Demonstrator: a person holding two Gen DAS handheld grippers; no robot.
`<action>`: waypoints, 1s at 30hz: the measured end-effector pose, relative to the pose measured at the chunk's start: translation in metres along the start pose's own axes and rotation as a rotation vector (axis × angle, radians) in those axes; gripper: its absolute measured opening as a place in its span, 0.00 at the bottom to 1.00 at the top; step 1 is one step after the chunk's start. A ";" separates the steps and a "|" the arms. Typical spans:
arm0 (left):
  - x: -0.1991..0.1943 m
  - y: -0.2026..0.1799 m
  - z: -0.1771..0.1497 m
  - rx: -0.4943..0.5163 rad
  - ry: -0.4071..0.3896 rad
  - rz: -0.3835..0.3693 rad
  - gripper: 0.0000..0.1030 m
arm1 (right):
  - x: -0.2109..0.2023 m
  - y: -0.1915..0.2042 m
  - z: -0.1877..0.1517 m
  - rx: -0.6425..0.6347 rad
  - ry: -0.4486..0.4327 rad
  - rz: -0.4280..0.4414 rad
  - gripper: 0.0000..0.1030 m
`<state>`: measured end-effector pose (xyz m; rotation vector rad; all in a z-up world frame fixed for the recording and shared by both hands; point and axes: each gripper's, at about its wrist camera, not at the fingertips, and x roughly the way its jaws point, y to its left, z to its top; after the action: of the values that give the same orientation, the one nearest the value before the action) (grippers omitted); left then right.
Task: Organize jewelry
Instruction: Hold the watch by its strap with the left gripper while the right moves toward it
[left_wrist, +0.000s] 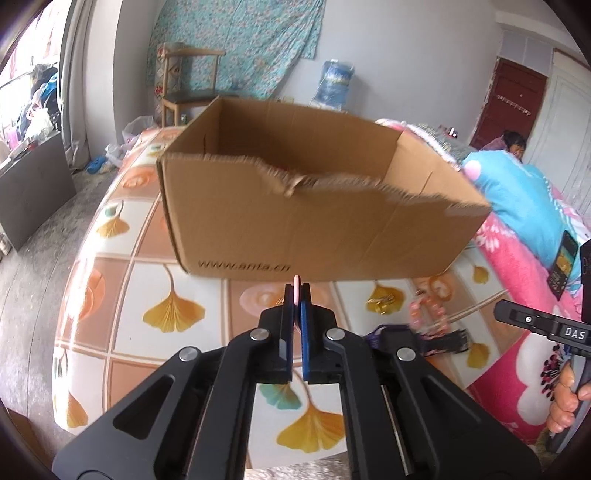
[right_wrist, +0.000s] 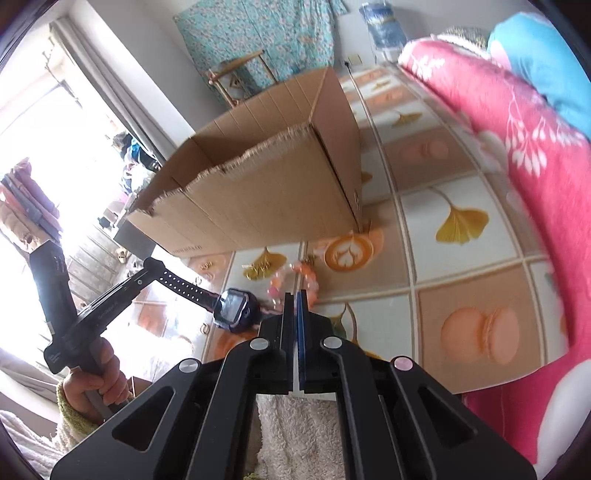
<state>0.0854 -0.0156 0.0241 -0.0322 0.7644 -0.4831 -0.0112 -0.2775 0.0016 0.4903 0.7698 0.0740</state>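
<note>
The left gripper (left_wrist: 296, 291) is pinching a thin pink piece (left_wrist: 296, 295) in closed jaws, the cardboard box (left_wrist: 314, 206) at twelve o'clock. The right gripper (right_wrist: 295, 301) is closing on the pink strap (right_wrist: 266, 313) of the watch (right_wrist: 236, 308), I judge. The bead bracelet (right_wrist: 295, 282) is lying on the bed sheet (right_wrist: 461, 280). Either thin grip could slip short of the box.

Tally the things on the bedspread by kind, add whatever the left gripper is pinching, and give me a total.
Cardboard box: 1
Watch: 1
Bead bracelet: 1
Gold jewelry cluster: 1
Thin pink piece, pinched in the left gripper: 1
Total: 5
Smaller gold bits near the watch are too blurred to count.
</note>
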 end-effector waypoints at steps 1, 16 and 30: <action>-0.001 -0.002 0.001 0.005 -0.004 -0.004 0.02 | -0.002 0.000 0.001 -0.002 -0.007 0.000 0.02; 0.013 0.001 -0.003 0.028 0.047 0.075 0.02 | -0.006 -0.016 -0.003 0.032 0.021 -0.033 0.43; 0.023 0.005 -0.008 0.015 0.080 0.096 0.02 | 0.002 -0.017 -0.005 -0.022 0.070 -0.070 0.62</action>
<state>0.0964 -0.0196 0.0020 0.0385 0.8370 -0.4004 -0.0152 -0.2905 -0.0101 0.4417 0.8535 0.0351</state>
